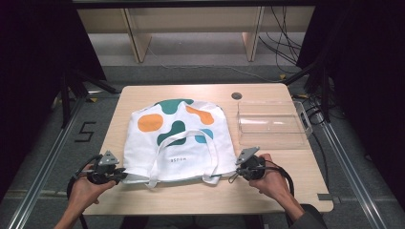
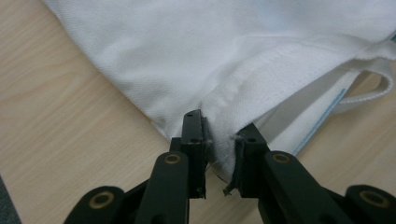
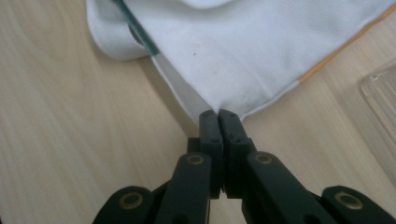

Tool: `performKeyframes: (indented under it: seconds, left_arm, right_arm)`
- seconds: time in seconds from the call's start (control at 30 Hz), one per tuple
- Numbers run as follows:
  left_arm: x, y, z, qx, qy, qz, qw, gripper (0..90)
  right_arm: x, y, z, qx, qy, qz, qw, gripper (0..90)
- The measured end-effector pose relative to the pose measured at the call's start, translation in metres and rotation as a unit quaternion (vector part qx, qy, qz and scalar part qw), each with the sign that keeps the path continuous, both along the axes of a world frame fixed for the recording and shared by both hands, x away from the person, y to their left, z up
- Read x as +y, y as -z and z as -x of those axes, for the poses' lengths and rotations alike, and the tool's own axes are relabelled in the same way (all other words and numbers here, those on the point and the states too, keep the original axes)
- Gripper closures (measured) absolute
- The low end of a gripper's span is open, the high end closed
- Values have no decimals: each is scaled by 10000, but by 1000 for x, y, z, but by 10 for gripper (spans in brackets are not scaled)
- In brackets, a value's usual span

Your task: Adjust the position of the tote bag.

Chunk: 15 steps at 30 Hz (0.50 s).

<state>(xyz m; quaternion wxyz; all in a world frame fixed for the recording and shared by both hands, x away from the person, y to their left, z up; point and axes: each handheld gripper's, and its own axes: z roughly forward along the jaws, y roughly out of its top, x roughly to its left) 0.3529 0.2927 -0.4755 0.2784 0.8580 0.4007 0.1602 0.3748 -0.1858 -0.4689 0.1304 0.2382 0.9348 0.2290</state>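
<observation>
Desk: one light wooden desk [image 1: 286, 191], with one small round dark grommet [image 1: 236, 95] near its far edge.
Bag: one white cloth tote bag printed with orange, teal and blue blobs [image 1: 176, 129], lying flat on the middle of the desk, mouth towards the near edge.
Handles: two white strap loops; one loop [image 1: 186, 138] lies back over the bag's printed face, the other trails off the near edge of the bag.
Box: one clear plastic rectangular box [image 1: 272, 125], on the desk just right of the bag, apart from it.
Tongs, count: two pairs, one in each hand.
Left tongs [image 1: 120, 174]: at the bag's near left corner; in the left gripper view the left tongs [image 2: 219, 142] have a thick seamed fold of the white cloth between the jaws, which stand a little apart and pinch it.
Right tongs [image 1: 233, 172]: at the bag's near right corner; in the right gripper view the right tongs [image 3: 218, 116] are pressed together with the corner of the cloth caught at their tips.
Hands: two, the left hand [image 1: 86, 188] and the right hand [image 1: 270, 179], each wrapped round its gripper at the near edge of the desk.
Floor: grey, with one dark "5" mark [image 1: 85, 131] left of the desk.
</observation>
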Motion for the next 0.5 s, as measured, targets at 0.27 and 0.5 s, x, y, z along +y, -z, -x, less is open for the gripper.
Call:
performKeyframes:
  seconds: [0.27, 0.5]
  left_arm:
    - [10, 1, -16, -110, -57, -53, 9999, 806]
    - [12, 1, -23, -129, -15, -95, 9999, 815]
  right_arm:
    - [11, 0, 19, 107, -326, 75, 9994, 900]
    - [14, 0, 35, 319, -337, 20, 9989, 900]
